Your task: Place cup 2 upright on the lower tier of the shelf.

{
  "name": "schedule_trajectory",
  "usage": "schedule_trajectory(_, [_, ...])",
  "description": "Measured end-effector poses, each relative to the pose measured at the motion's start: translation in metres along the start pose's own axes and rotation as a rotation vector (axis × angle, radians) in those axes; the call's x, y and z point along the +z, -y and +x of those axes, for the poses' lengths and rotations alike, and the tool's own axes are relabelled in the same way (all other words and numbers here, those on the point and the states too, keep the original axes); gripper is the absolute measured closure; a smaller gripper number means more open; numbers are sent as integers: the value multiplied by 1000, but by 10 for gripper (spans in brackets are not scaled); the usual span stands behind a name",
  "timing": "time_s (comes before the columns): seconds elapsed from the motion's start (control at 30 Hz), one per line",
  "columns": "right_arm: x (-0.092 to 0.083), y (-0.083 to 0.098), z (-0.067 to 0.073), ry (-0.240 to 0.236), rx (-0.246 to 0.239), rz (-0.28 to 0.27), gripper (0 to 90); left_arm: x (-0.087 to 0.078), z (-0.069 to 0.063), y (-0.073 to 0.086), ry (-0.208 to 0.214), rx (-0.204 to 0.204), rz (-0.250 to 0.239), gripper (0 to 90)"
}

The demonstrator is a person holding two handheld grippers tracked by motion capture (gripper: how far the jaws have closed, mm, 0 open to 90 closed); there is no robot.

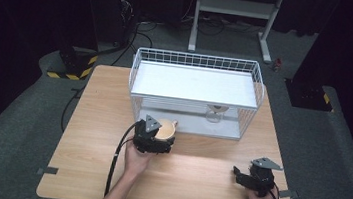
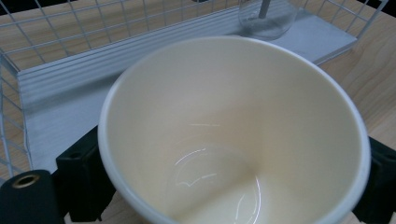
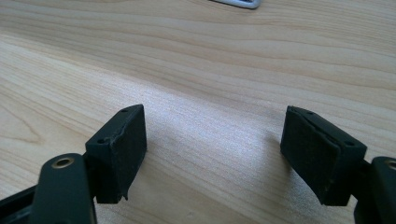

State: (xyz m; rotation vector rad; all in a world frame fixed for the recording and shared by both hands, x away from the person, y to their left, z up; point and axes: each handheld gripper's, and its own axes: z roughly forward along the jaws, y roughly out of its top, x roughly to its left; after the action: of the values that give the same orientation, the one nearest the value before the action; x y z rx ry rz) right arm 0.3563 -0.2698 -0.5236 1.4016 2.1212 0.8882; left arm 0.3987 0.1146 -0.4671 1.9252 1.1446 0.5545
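- The lower shelf of the wire rack [image 1: 194,99] is entered from its open front — headroom is capped by the upper shelf.
- The right part is blocked by a glass [image 1: 214,115].
- Bare table [image 1: 196,177] is left between the left gripper [image 1: 162,137] and right gripper [image 1: 239,175].

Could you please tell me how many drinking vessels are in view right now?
2: a cream cup held in the left gripper in front of the wire rack, and a clear glass on its lower shelf.
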Motion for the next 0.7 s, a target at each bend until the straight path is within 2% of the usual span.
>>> schedule_trajectory(0.33, [0,0,0,0,0,0,227,9,2,-8,-16,20,11,92])
schedule_trajectory(0.47, [0,0,0,0,-1,0,227,14,3,-9,-7,2,7,92])
schedule_trajectory(0.7, [0,0,0,0,2,0,227,22,7,-9,-27,-14,13,93])
